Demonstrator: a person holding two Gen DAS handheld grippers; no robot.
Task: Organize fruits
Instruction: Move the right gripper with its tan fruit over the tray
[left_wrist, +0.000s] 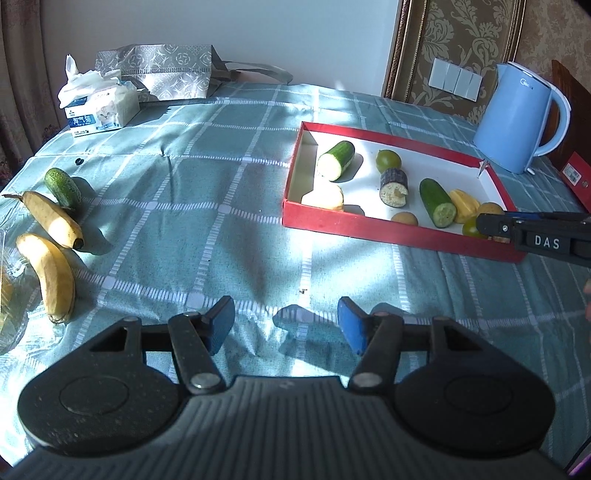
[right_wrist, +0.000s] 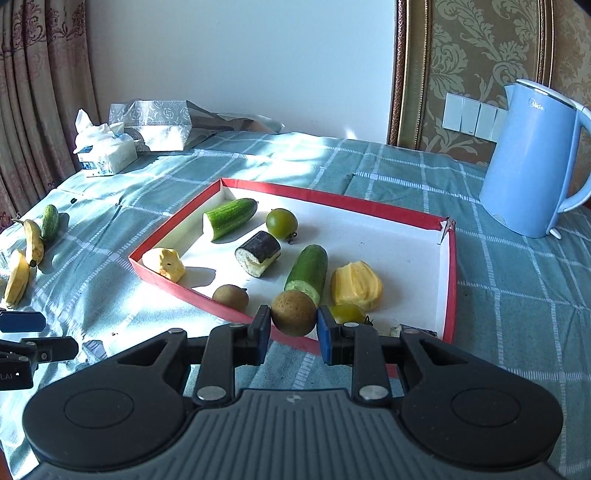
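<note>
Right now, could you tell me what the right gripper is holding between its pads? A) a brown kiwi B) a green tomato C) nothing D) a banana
A: in the right wrist view the right gripper has its blue pads pressed on either side of a round brown kiwi, at the near edge of the red tray.
</note>
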